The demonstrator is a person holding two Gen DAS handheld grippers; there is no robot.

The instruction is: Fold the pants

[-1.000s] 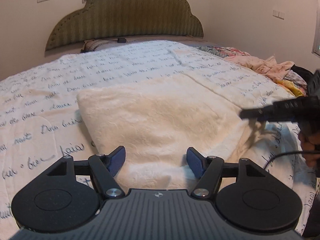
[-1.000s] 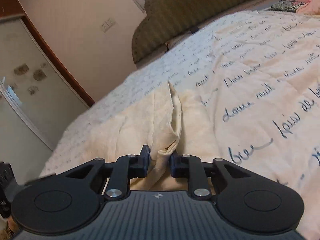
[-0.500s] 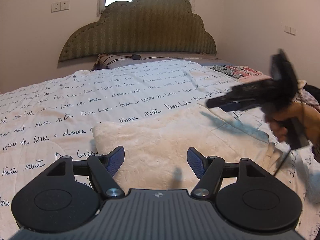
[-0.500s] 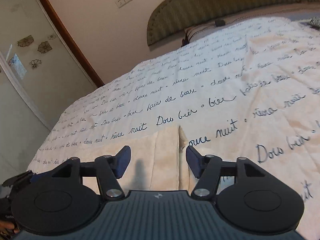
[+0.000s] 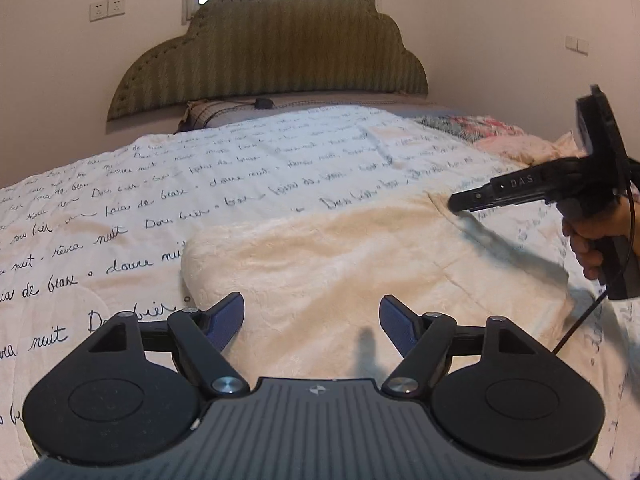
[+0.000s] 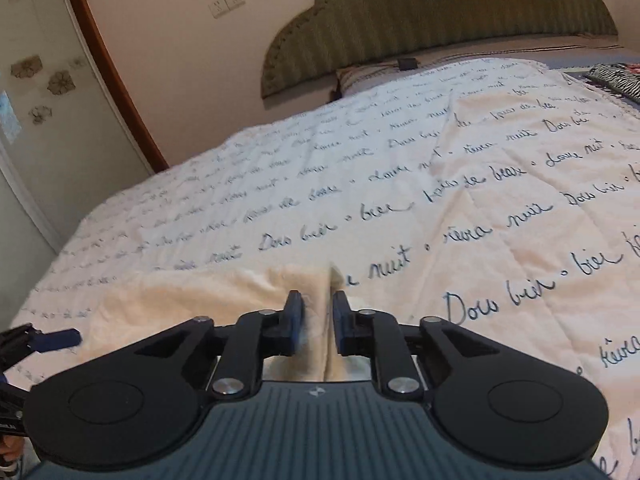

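Pants [image 5: 360, 264] lie folded on bed — left claw [image 5: 312, 320] opening, empty; right claw [image 6: 316, 322] closing around their edge.

Pants [image 5: 360, 256]: cream plush fleece, short fuzzy nap, matt, soft creases. Bedspread [image 5: 200, 184]: quilted cotton-like cloth, matt, white with dark script print, stitched lines visible. Headboard [image 5: 272, 52]: olive upholstery, ribbed weave, stud trim along the edge, dull. Left gripper [image 5: 312, 318]: matt black plastic body, ribbed grey plate near the camera, shiny metal pivot pins; pads [image 5: 228, 316] blue, fine-textured rubbery look. Right gripper [image 6: 316, 322]: same black plastic, metal pins, blue pads. Walls [image 5: 500, 40]: smooth painted, matt. Far-left door frame [image 6: 108, 68]: brown wood, slight sheen. Panel [image 6: 36, 92] beside it: frosted, glassy, flower pattern. Cable [image 5: 580, 320]: thin, black, smooth.
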